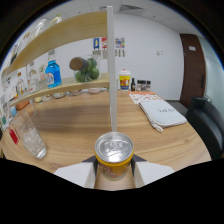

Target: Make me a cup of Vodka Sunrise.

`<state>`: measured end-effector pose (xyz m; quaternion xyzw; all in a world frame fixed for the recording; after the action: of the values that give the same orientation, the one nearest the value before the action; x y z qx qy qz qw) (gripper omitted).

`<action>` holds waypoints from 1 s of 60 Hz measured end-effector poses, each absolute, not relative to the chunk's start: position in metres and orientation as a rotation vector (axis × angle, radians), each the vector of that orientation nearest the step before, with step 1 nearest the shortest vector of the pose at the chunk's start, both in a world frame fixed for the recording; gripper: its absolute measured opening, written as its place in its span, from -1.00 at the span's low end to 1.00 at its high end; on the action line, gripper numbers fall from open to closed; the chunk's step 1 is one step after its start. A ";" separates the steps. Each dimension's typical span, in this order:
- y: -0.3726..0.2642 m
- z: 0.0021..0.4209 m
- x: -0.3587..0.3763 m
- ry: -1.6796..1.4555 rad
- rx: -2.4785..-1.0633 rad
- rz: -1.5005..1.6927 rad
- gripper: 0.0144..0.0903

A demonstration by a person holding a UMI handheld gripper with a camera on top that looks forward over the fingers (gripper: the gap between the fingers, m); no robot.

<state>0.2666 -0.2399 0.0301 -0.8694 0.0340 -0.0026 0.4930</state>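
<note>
A yellow drink can point(114, 159) with a silver, unopened top sits between my gripper's point(114, 164) two white fingers point(75, 175). Both dark pads press on its sides, so the gripper is shut on it. The can is held over the wooden counter point(85, 120). To the left, beyond the fingers, stands a clear glass point(31, 136) with ice cubes in it. A blue bottle point(52, 72) stands on the lower shelf at the back left.
A thin white upright post point(111, 70) rises just behind the can. A wooden shelf unit point(65, 30) holds bottles, a bowl of green fruit point(86, 71) and small dishes. A folded grey cloth point(161, 111) lies right. A yellow-lidded jar point(124, 79) and dark bottles stand behind.
</note>
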 end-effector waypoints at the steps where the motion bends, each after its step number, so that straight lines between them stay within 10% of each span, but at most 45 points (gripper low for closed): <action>1: -0.241 0.031 0.267 0.090 -2.111 -0.008 0.16; 8: -0.246 0.045 0.270 0.141 -2.111 -0.034 0.89; 29: -0.294 0.153 0.199 0.123 -1.978 -0.057 0.87; 60: -0.283 0.170 0.004 0.053 -1.930 0.109 0.87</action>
<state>0.0043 -0.2828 0.1695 -0.8214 0.0226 0.0464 0.5680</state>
